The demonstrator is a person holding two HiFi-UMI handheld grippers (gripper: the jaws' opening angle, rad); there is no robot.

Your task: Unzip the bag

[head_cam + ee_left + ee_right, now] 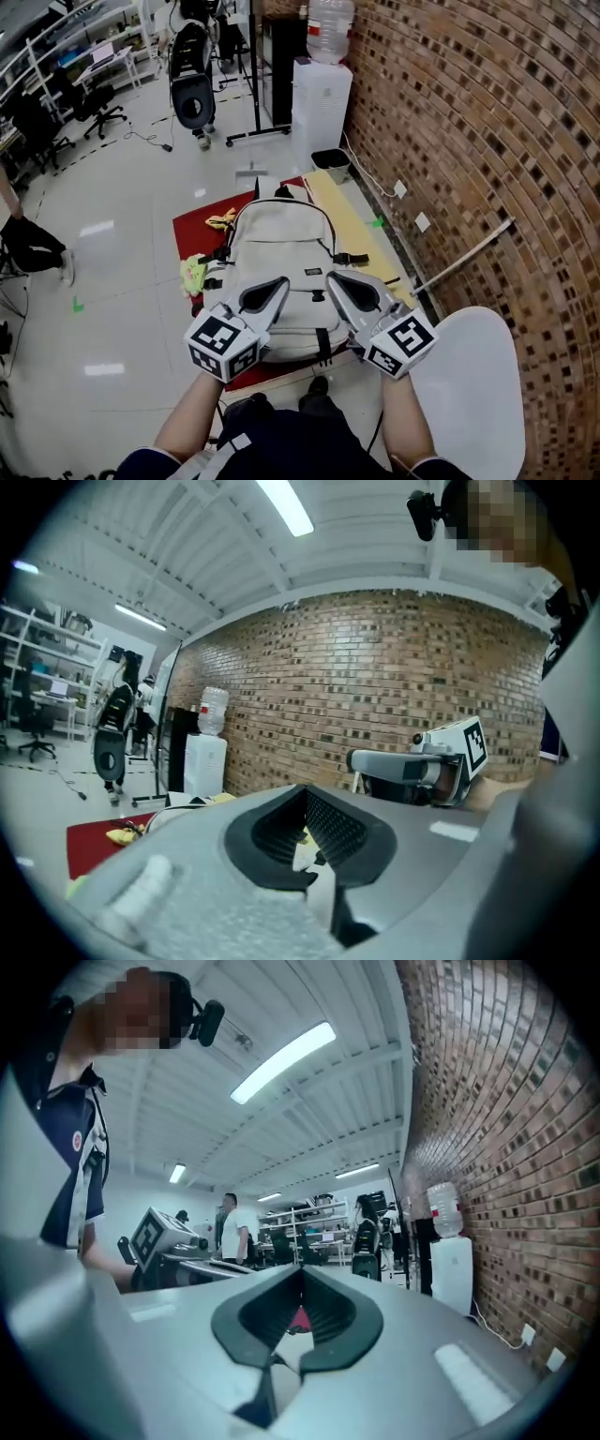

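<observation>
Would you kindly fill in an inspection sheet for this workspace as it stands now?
Surface: red flat surface beside the brick wall.
Job's things: beige fabric backpack lies flat on it; zip state not readable.
Clutter: yellow cloth pieces at the backpack's left; pale wooden plank along its right.
Grippers: left hand-held gripper and right hand-held gripper both shut, empty, over the backpack.
Cables: white cable at the wall's foot; black cable on the floor.
Surroundings: white water dispenser, black bin, white round tabletop.
</observation>
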